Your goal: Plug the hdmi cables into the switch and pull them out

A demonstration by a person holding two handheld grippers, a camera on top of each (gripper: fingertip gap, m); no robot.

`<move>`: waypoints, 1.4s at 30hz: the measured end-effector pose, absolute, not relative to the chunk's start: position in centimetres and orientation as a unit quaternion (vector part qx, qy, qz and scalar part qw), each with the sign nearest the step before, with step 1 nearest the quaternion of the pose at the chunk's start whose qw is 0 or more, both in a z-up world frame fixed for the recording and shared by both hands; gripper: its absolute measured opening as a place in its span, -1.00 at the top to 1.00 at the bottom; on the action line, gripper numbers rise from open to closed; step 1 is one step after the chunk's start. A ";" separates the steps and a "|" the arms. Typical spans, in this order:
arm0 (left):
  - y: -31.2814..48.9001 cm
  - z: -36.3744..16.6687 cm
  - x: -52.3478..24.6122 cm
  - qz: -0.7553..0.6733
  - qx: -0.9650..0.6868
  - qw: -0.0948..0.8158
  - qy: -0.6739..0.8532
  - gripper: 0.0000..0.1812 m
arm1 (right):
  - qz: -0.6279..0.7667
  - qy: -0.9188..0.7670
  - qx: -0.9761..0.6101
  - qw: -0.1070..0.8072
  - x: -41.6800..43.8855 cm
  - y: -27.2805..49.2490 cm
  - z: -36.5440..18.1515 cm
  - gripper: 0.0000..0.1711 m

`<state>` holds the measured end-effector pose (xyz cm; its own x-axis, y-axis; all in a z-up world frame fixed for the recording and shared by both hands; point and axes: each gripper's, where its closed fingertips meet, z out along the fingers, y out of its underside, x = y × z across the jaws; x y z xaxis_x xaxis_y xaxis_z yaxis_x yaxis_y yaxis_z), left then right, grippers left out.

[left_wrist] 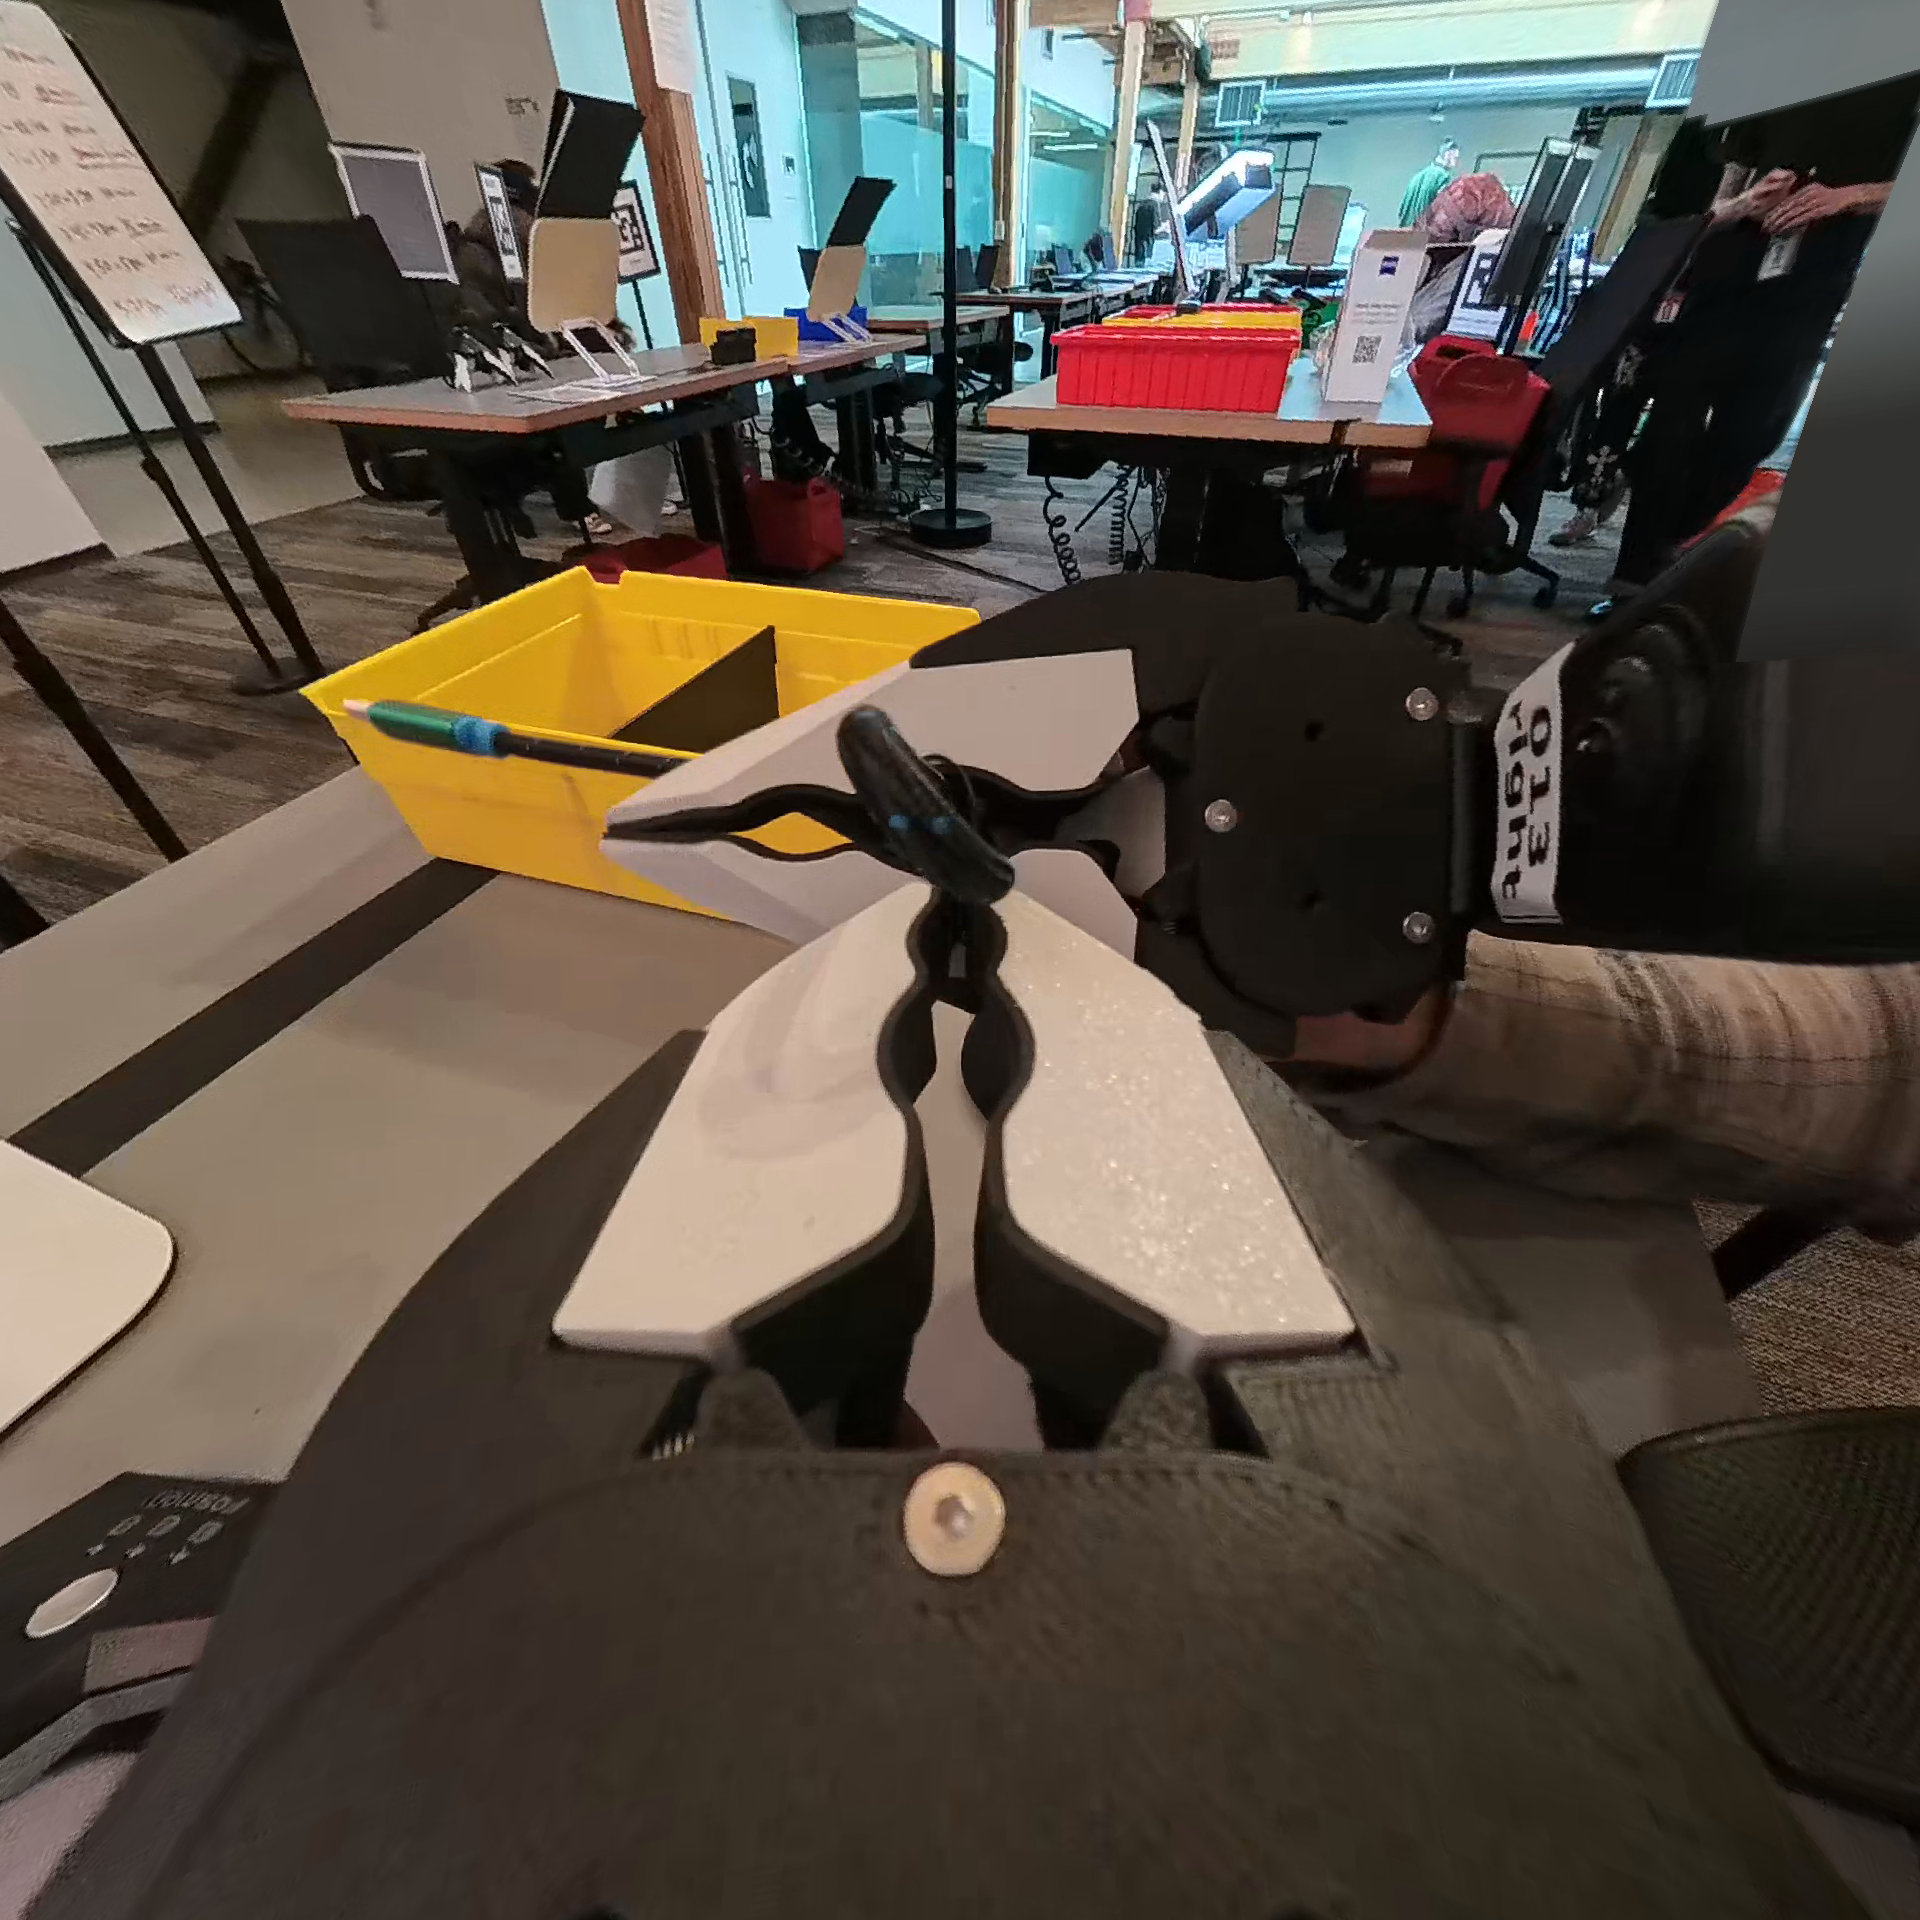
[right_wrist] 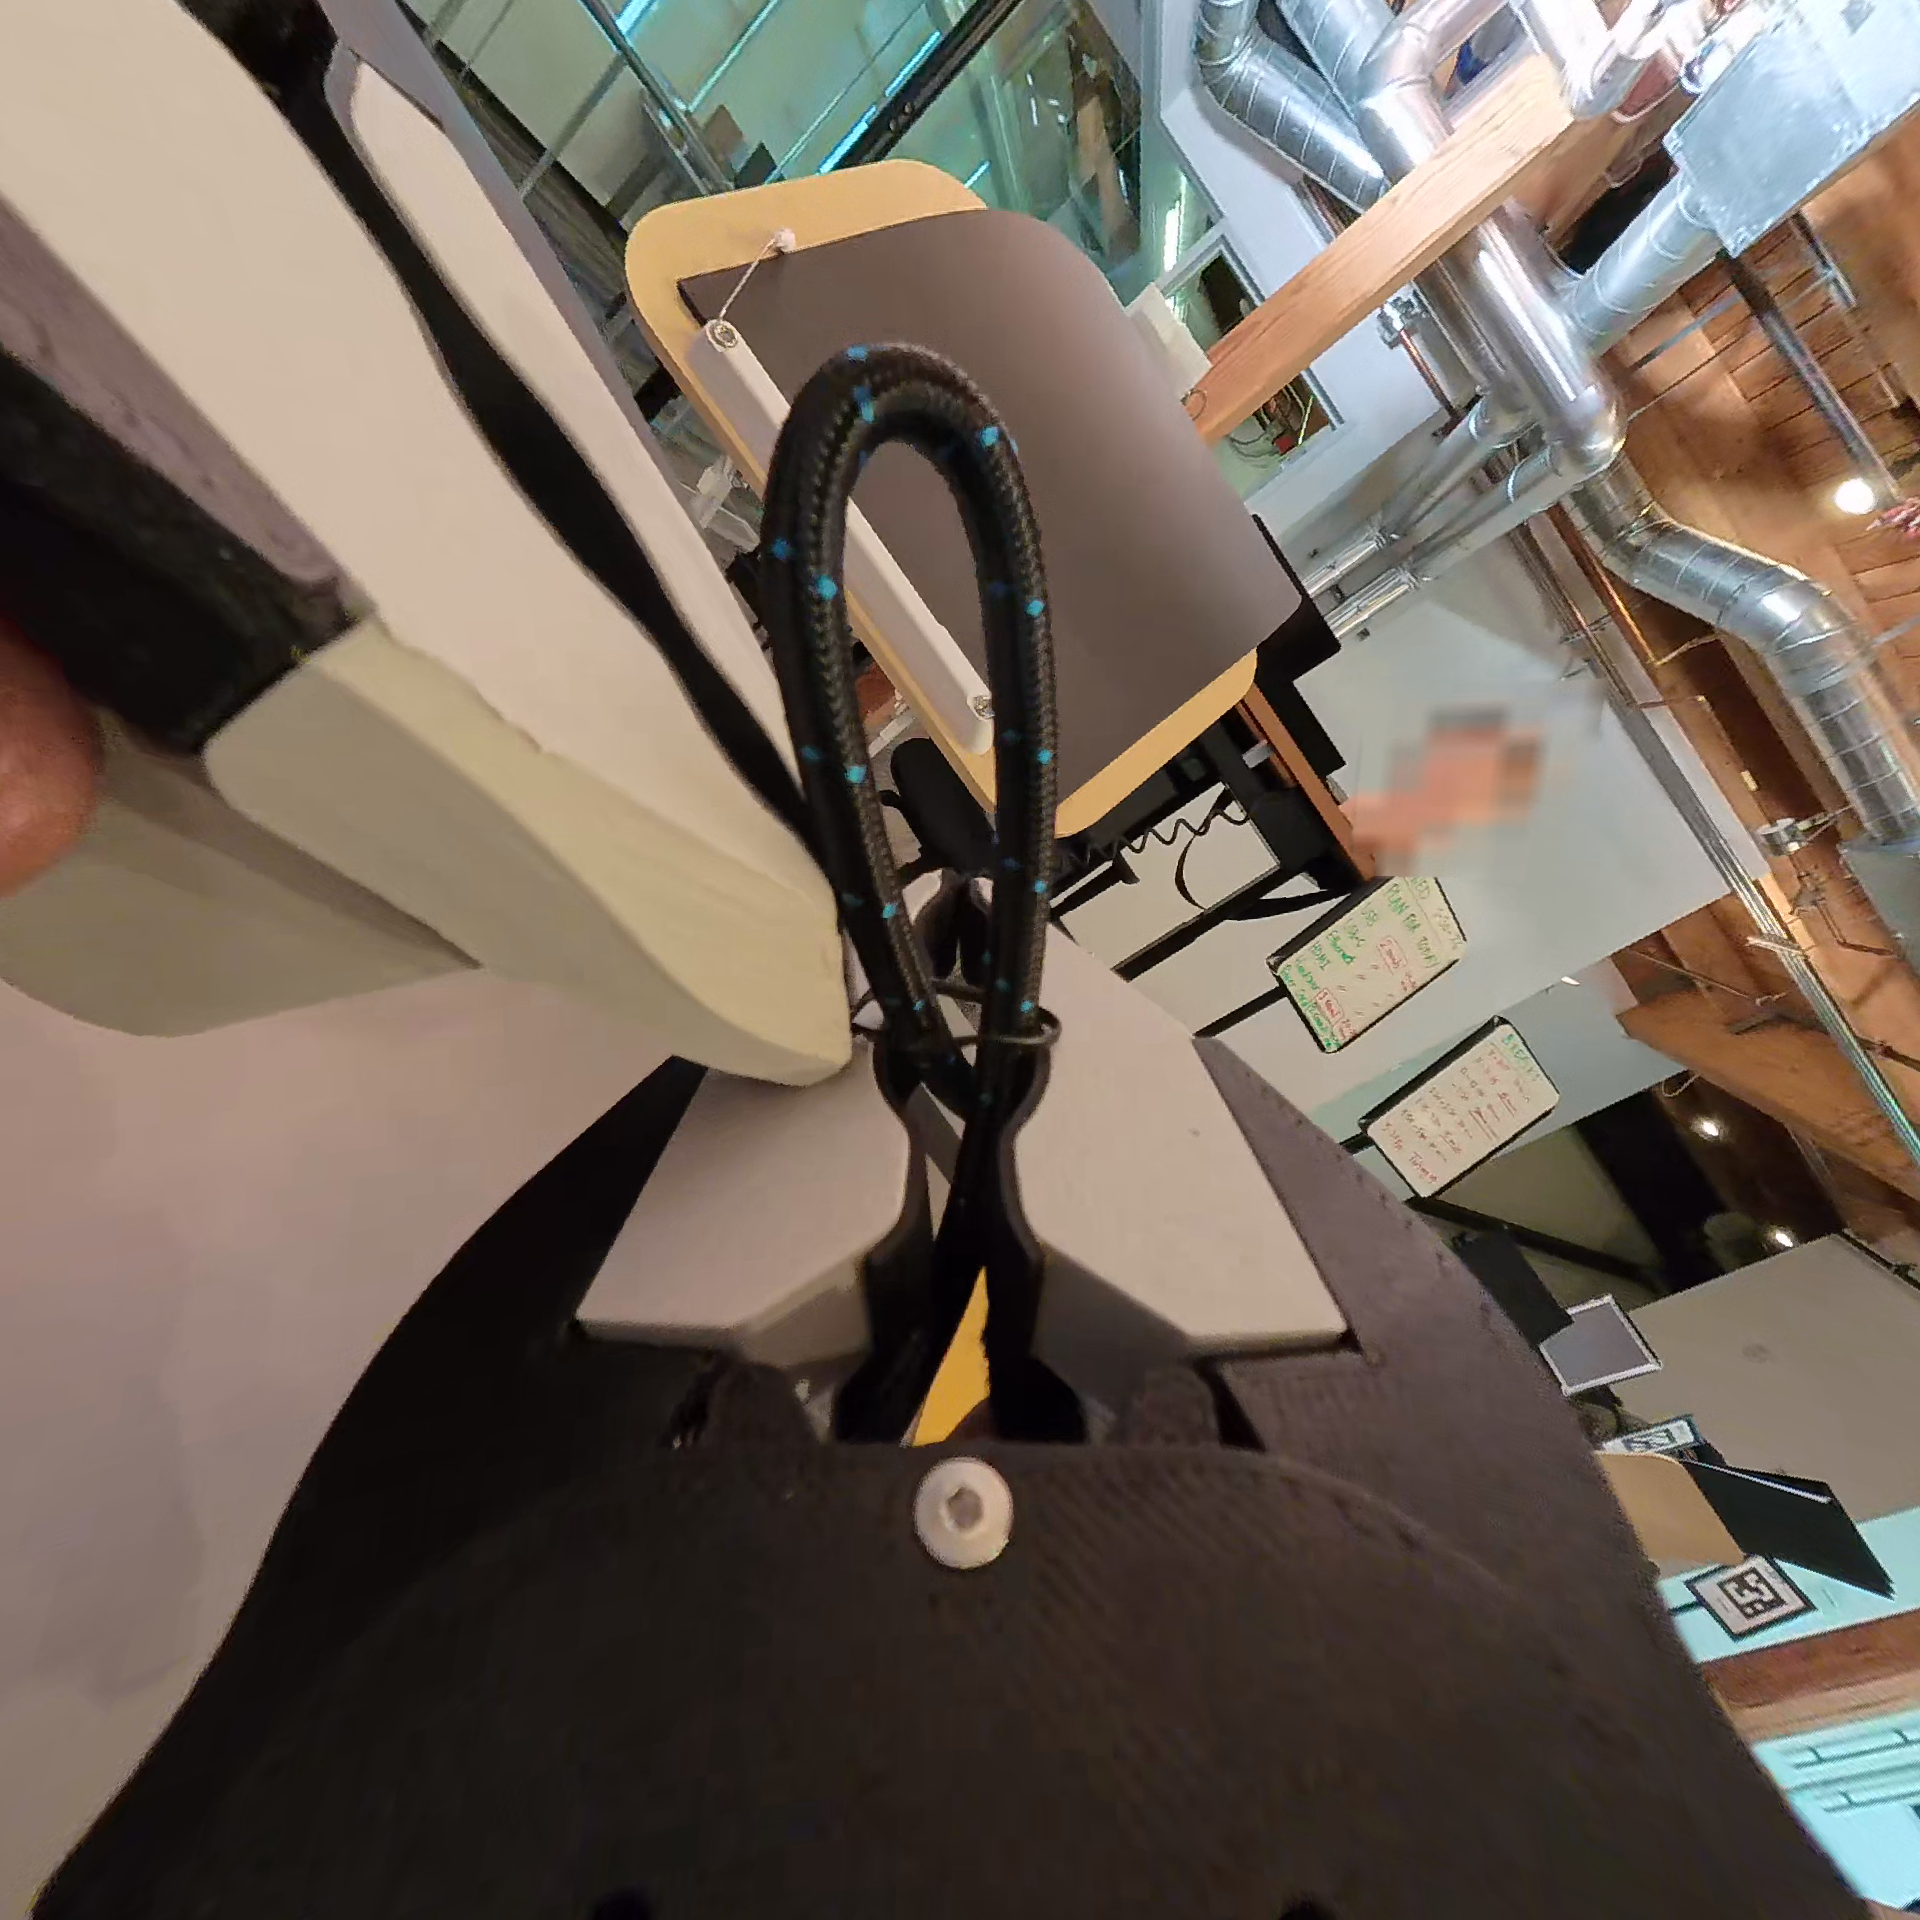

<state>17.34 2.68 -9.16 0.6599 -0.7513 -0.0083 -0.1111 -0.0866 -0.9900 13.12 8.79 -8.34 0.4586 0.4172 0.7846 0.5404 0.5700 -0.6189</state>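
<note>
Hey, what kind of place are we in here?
Probably an open-plan office or lab workspace. Rows of desks hold red bins, a whiteboard stands on an easel, and bare metal ducts run under the ceiling.

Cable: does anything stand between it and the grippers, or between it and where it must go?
Nothing visible stands between them: the left gripper and right gripper are both shut on the looped cable. Its plug sticks out over the yellow bin. The switch is not clearly in view, so that path cannot be judged.
</note>
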 end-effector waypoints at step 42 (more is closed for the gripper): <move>4.4 -9.1 13.3 0.392 -0.464 0.525 0.596 0.99 | 0.335 -0.564 -0.650 0.384 8.9 5.5 -14.3 1.00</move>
<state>13.26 4.39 -9.07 -0.0175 -0.1424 -0.9897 -0.9648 0.2622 -0.0207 8.93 5.48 -14.34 0.1389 0.9903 -0.0021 0.4754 -0.0686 -0.8771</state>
